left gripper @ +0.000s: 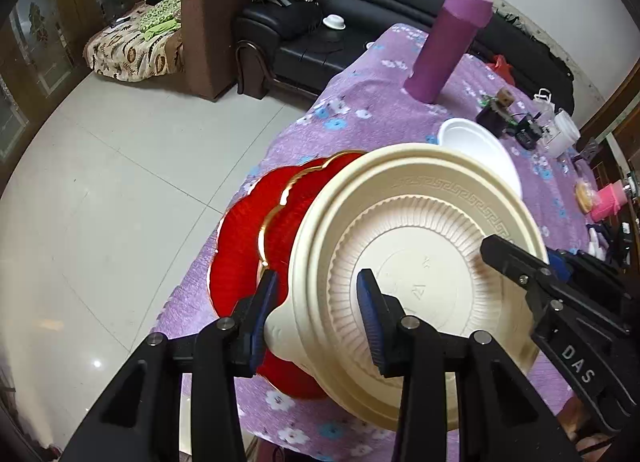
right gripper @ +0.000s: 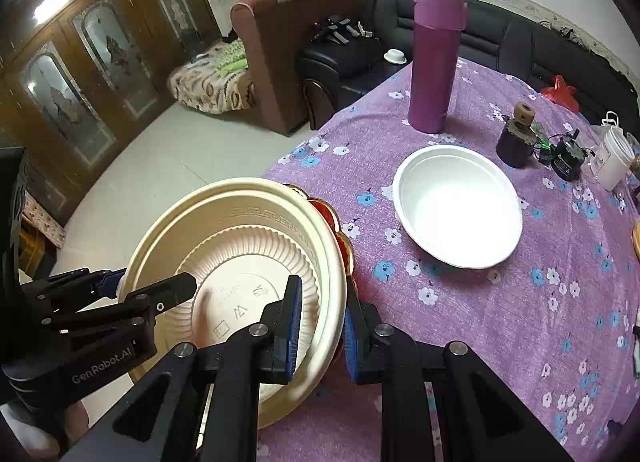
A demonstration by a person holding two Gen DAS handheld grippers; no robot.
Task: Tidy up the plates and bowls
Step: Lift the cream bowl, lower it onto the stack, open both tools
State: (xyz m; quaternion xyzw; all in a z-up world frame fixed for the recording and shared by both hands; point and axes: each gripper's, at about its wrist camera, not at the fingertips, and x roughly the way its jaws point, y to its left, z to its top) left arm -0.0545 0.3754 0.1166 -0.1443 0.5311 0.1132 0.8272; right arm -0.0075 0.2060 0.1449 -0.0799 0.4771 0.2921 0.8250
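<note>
A cream ribbed bowl [left gripper: 420, 258], apparently two nested, hangs tilted between both grippers at the table's near-left edge. My left gripper [left gripper: 319, 282] is shut on its left wall, one blue pad inside and one outside. My right gripper [right gripper: 322, 296] is shut on the opposite rim of the cream bowl [right gripper: 240, 258] the same way. Each gripper shows in the other's view: the right gripper [left gripper: 516, 262] and the left gripper [right gripper: 144, 282]. Beneath the bowl lie red gold-rimmed plates [left gripper: 248, 229], mostly hidden in the right wrist view. An empty white bowl [right gripper: 456, 205] sits on the cloth beyond.
A purple flowered tablecloth [right gripper: 500, 322] covers the table. A tall purple flask [right gripper: 434, 61] stands at the back. A dark jar [right gripper: 516, 141], small gadgets and a white cup [right gripper: 614, 159] crowd the far right. Tiled floor [left gripper: 120, 181] drops off left of the table.
</note>
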